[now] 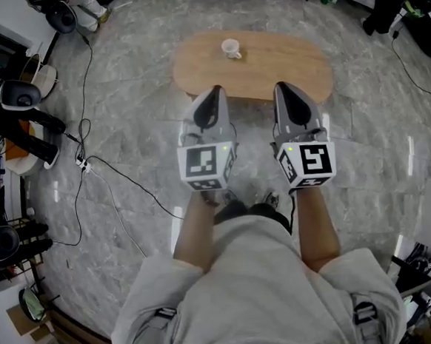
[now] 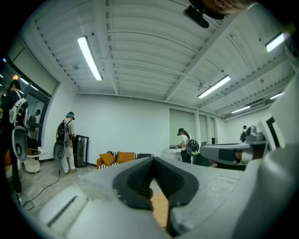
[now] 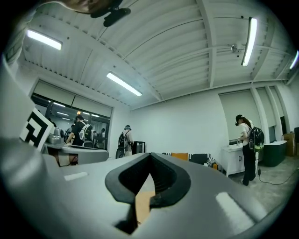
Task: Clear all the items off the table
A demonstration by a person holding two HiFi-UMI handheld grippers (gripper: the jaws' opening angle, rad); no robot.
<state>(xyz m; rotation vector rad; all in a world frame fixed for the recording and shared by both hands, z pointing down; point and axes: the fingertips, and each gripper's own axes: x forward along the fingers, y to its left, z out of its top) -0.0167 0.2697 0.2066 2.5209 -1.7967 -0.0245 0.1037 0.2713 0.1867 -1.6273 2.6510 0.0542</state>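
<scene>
Left hand-held gripper (image 1: pixel 211 95) and right hand-held gripper (image 1: pixel 287 88): you hold both side by side at the near edge of the tabletop (image 1: pixel 289 65), each with its jaws closed tip to tip and nothing between them. The only item visible on the tabletop is a small white cup (image 1: pixel 231 49), which stands toward the far side, well apart from both tips. Nothing has yet been lifted, so the task appears to be at its start. Main risk: if you reach in with the jaws shut, the closed tips will push the cup rather than straddle it, and it could tip or slide off the far edge onto the stone floor (image 1: pixel 362 141). A second risk is aim. Neither gripper view shows the cup, only a sliver of wood beyond the pads, so a low approach may strike the rim. The cup looks smooth and may slip from a shallow pinch. Should you walk round the left side, the cable (image 1: pixel 119 175) lying on the floor could catch your foot.
</scene>
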